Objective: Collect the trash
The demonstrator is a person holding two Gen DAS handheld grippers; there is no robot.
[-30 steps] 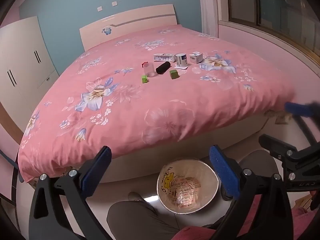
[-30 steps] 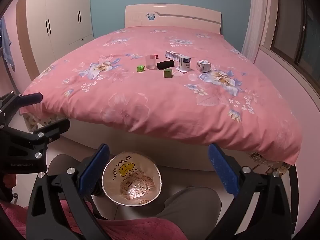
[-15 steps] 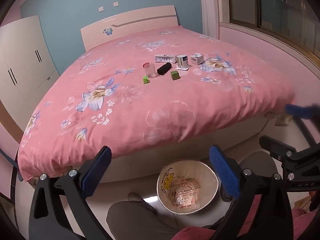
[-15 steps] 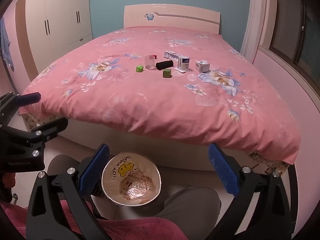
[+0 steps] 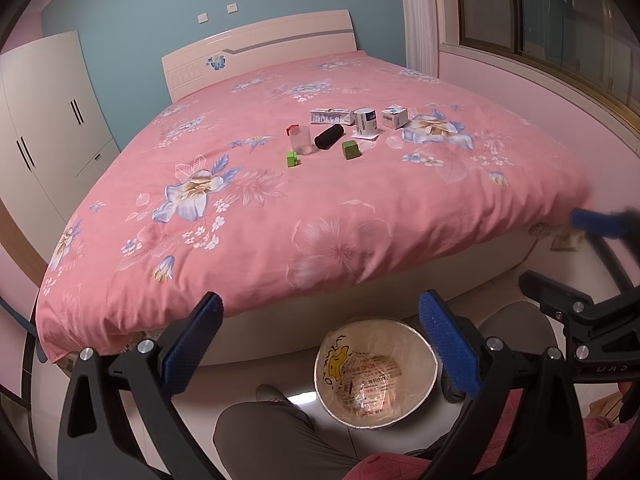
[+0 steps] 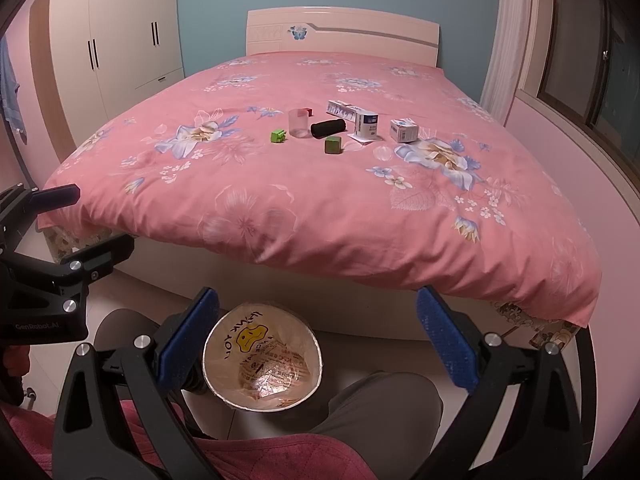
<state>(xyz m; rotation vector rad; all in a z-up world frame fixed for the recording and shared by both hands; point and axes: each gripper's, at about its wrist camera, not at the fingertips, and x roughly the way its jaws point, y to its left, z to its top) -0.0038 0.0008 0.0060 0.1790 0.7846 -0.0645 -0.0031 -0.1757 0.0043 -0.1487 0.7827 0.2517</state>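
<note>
The trash sits in a loose cluster on the middle of the pink flowered bedspread (image 6: pixel 320 208), well away from the foot of the bed. There is a clear plastic cup (image 6: pixel 298 123) standing upright, thin-walled and see-through, with something small and red just behind it. Beside the cup lies a black cylinder (image 6: pixel 328 128) on its side, matte and soft-looking. In front of these are two little green pieces: a bright green block (image 6: pixel 278 136) with knobbly studs, and a duller green cube (image 6: pixel 333 145) with flat faces. Further back a long white printed carton (image 6: pixel 340 109) lies flat, a taller white-and-blue box (image 6: pixel 366 125) stands on a sheet of paper, and a small white box (image 6: pixel 404 130) sits a little apart to the side. On the tiled floor below the bed's edge stands a round waste bin (image 6: pixel 224 390) lined with a crinkly plastic bag printed with a yellow smiley; some shiny crumpled wrapping lies at its bottom. The left gripper (image 5: pixel 320 344) hangs over the floor with its blue ribbed pads spread wide and nothing between them. The right gripper (image 6: pixel 318 340) is likewise spread wide and empty, the bin showing between its fingers. The person's grey trouser knee (image 6: pixel 384 404) pokes in below.
</note>
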